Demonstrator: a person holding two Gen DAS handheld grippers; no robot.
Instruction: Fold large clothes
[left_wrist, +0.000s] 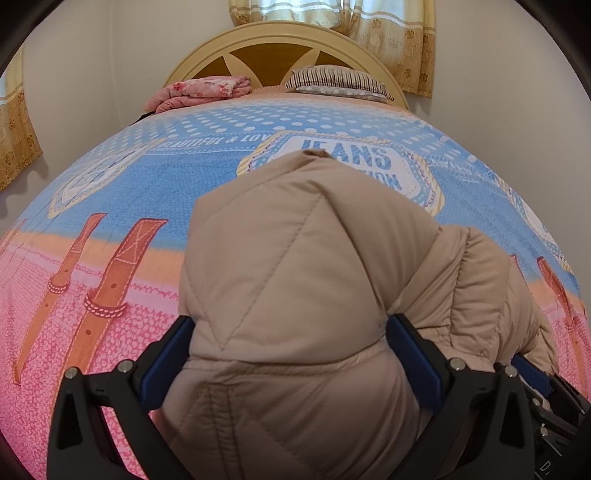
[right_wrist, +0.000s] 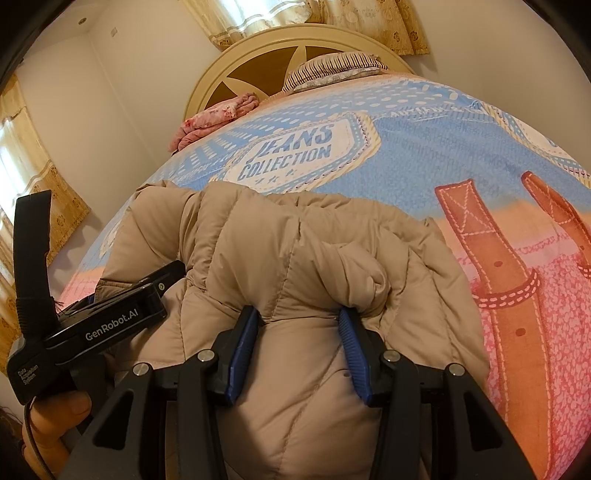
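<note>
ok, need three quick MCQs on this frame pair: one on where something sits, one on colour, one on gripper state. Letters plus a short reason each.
1. Where is the folded pink floral blanket?
A. at the headboard end, beside the striped pillow
B. under the jacket
C. on the floor

2. What colour is the padded jacket?
A. navy
B. beige
C. red

3. What are the two grippers doing?
A. both open, clear of fabric
B. only the left grips
C. both are closed on jacket fabric

Answers:
1 A: it lies on the bedspread at the far end, left of the pillow.
2 B: the quilted fabric is tan-beige in both views.
3 C: the left gripper and the right gripper each have jacket bunched between their blue pads.
</note>
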